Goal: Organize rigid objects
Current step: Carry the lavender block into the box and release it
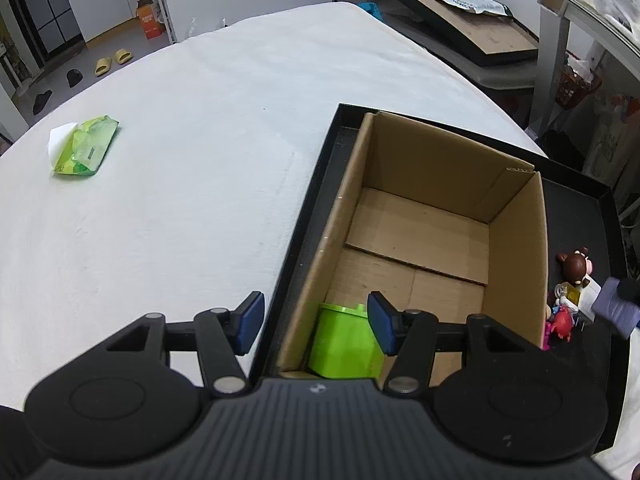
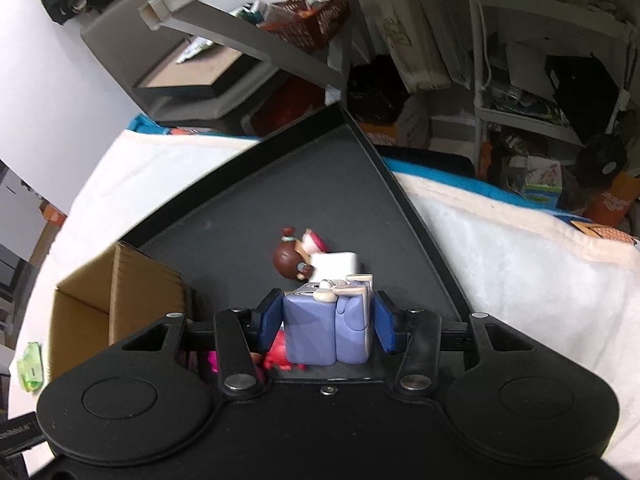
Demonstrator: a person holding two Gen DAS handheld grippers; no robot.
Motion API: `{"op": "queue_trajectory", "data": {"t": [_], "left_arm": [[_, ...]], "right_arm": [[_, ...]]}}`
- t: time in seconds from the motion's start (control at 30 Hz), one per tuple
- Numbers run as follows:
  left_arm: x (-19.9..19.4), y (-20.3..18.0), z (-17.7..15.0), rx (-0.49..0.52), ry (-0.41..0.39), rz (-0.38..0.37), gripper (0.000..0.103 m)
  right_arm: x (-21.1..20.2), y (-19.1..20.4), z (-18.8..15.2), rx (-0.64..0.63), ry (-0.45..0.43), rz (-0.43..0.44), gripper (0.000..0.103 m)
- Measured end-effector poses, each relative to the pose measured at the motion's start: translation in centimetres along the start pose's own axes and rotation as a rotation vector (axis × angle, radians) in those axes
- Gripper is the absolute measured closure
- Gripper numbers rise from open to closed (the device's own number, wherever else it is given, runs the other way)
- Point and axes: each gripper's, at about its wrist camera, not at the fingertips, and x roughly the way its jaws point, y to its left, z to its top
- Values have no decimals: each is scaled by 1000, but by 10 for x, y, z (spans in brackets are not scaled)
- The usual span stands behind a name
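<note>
right gripper (image 2: 325, 320) | squeezes lilac block toy (image 2: 328, 330) | brown cardboard box (image 2: 120, 280) lies to its left | left gripper (image 1: 316, 322) open, empty, over box

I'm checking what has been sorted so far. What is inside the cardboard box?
One green plastic block lies in the near corner of the cardboard box; the rest of its floor is bare. The left gripper hides the nearest edge.
</note>
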Motion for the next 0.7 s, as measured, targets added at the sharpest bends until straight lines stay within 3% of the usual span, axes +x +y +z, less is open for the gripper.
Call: {"op": "queue_trajectory", "data": {"t": [0.37,0.57,0.7], "left_arm": [[3,29,-8,-19,-12,-68,48],[8,36,-9,-17,-14,-122,55],[11,39,-8,-8,-12,-150,67]], "right_arm": [[-21,31,2,-80,-124,125,57],[-26,51,1,-125,-158,144,57],[-28,65,0,-156,-173,156,57]]}}
